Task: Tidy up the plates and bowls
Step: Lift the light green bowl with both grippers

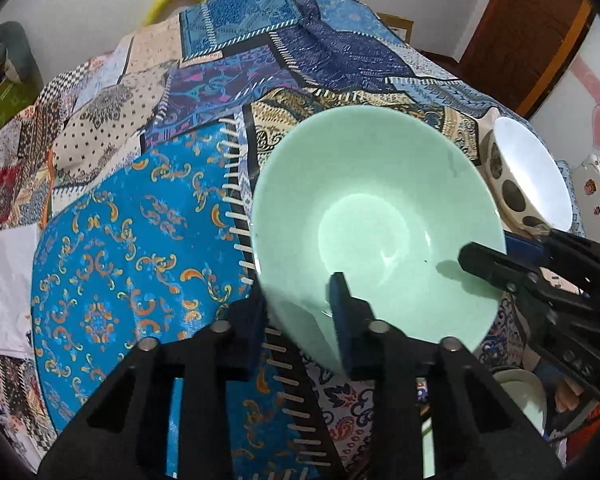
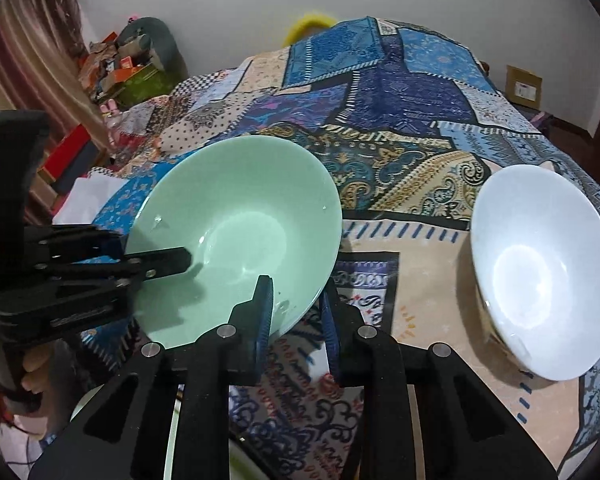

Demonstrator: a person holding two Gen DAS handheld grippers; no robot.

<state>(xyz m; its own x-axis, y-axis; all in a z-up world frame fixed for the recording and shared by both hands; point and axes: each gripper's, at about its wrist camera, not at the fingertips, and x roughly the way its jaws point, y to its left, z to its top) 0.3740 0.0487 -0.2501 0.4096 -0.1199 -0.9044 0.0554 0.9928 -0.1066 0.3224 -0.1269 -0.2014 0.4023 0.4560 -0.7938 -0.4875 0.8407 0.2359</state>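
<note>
Near the front edge of the patchwork cloth [image 2: 400, 152], the green bowl [image 2: 239, 236] sits tilted with both claws on its rim. Left gripper [image 1: 300, 312] has its fingers either side of the near rim, seemingly clamped; right gripper [image 2: 295, 312] straddles the rim too, though whether it pinches is unclear. Judging by this, sorting is barely begun: the white bowl [image 2: 540, 272] stands apart toward the right edge, unstacked. Only the left view shows its spotted outside; only the right view shows pale dishes [image 2: 171, 432] below the front edge

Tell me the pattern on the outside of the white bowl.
Dark spots on cream on the white bowl, best in the left wrist view.
</note>
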